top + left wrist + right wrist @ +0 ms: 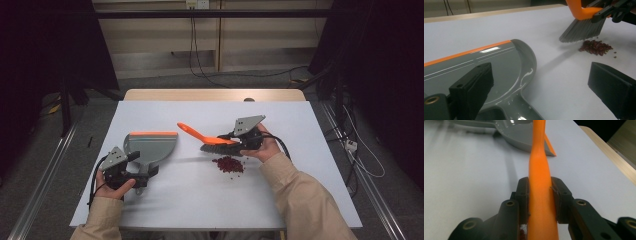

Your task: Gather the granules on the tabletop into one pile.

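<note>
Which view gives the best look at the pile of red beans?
The left gripper view: the beans lie sharp under the brush bristles. The high view shows them as a small dark-red patch; the right gripper view gives at most a red speck.

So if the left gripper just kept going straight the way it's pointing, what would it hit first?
Probably the grey dustpan: the left gripper stands open low over its handle end, facing the pan. The brush and beans lie farther off to one side.

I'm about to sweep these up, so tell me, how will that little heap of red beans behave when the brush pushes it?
The red beans are small, rounded and loose, so they will probably scatter and roll rather than move as one heap; a few already lie apart. The white table looks smooth, so they should slide easily. The brush bristles look soft and may let some slip past.
</note>
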A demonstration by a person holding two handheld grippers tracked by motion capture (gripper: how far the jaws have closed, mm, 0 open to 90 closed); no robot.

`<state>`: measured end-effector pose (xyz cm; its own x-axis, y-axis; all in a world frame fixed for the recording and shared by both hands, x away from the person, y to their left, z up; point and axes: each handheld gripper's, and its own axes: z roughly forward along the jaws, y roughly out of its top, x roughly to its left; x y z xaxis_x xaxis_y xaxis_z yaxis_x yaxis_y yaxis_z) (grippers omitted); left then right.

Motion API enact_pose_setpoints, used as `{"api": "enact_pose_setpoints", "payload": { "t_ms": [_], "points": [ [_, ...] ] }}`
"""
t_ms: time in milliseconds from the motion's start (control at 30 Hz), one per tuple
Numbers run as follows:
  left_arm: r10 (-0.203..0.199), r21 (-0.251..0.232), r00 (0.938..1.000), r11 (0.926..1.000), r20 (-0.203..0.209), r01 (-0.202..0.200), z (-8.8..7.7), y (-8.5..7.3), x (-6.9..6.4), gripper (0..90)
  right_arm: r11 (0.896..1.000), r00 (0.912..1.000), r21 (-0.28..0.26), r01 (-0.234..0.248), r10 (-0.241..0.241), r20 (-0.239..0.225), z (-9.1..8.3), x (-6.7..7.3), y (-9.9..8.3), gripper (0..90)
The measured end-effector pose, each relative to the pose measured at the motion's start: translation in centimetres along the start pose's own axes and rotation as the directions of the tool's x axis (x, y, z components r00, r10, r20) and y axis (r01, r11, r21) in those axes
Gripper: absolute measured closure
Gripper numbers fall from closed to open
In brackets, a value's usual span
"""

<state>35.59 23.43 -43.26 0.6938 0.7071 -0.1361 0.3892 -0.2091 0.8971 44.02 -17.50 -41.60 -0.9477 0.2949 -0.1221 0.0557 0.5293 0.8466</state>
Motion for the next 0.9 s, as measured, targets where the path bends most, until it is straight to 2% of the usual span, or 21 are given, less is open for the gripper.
{"api": "enact_pose_setpoints", "payload": {
  "t_ms": [67, 133, 267, 333, 433, 500, 600, 633, 700, 733, 800, 900],
  "points": [
    [0.001, 0.001, 1.0000, 1.0000, 0.001, -0.001, 0.0, 0.0, 0.0, 5.9, 1.000, 0.9987, 0.010, -0.021, 0.020, 0.047, -0.8, -0.3, -0.3, 70.9],
    [-0.001, 0.001, 1.0000, 1.0000, 0.002, 0.001, 0.0, 0.0, 0.0, 5.9, 0.998, 0.9928, 0.024, -0.054, 0.051, 0.108, -1.9, -0.4, -0.8, 70.9],
    [-0.001, -0.002, 1.0000, 1.0000, 0.003, 0.001, 0.0, 0.0, 0.0, 5.9, 0.991, 0.9715, 0.068, -0.114, 0.097, 0.216, -3.8, -0.3, -2.6, 70.9],
    [0.000, -0.003, 1.0000, 1.0000, 0.003, 0.000, 0.1, 0.1, 0.0, 5.9, 0.987, 0.9623, 0.068, -0.144, 0.124, 0.242, -4.2, 0.0, -3.4, 70.9],
    [0.004, -0.004, 1.0000, 1.0000, 0.006, -0.004, 0.1, 0.1, -0.1, 5.9, 0.983, 0.9507, 0.019, -0.185, 0.174, 0.256, -3.9, 0.7, -4.1, 70.9],
    [0.004, -0.004, 1.0000, 1.0000, 0.004, -0.004, 0.0, 0.1, -0.1, 5.9, 0.982, 0.9461, 0.002, -0.189, 0.181, 0.268, -3.5, 1.2, -4.0, 70.9],
    [0.007, -0.006, 1.0000, 1.0000, 0.002, -0.007, -0.1, 0.1, -0.1, 5.9, 0.977, 0.9430, -0.024, -0.210, 0.209, 0.259, -2.7, 1.6, -3.6, 70.9],
    [0.003, -0.007, 1.0000, 1.0000, 0.002, -0.003, -0.1, 0.1, -0.1, 5.9, 0.978, 0.9459, -0.025, -0.207, 0.207, 0.250, -2.4, 1.8, -3.4, 70.9],
    [0.004, -0.009, 1.0000, 1.0000, 0.000, -0.004, -0.1, 0.1, -0.1, 5.9, 0.977, 0.9443, -0.033, -0.210, 0.212, 0.252, -1.9, 2.2, -3.1, 70.9],
    [0.004, -0.009, 1.0000, 1.0000, 0.001, -0.004, -0.1, 0.2, -0.1, 5.9, 0.977, 0.9467, -0.035, -0.209, 0.211, 0.244, -1.8, 2.3, -3.0, 70.9],
    [0.005, -0.006, 1.0000, 1.0000, 0.002, -0.005, -0.1, 0.2, -0.1, 5.9, 0.971, 0.9442, -0.065, -0.229, 0.238, 0.227, -1.5, 2.4, -2.9, 70.9],
    [0.009, -0.005, 0.9999, 0.9999, 0.006, -0.009, -0.1, 0.2, -0.2, 5.9, 0.977, 0.9480, -0.053, -0.207, 0.214, 0.236, -1.6, 2.6, -2.5, 70.9]
  ]
}}
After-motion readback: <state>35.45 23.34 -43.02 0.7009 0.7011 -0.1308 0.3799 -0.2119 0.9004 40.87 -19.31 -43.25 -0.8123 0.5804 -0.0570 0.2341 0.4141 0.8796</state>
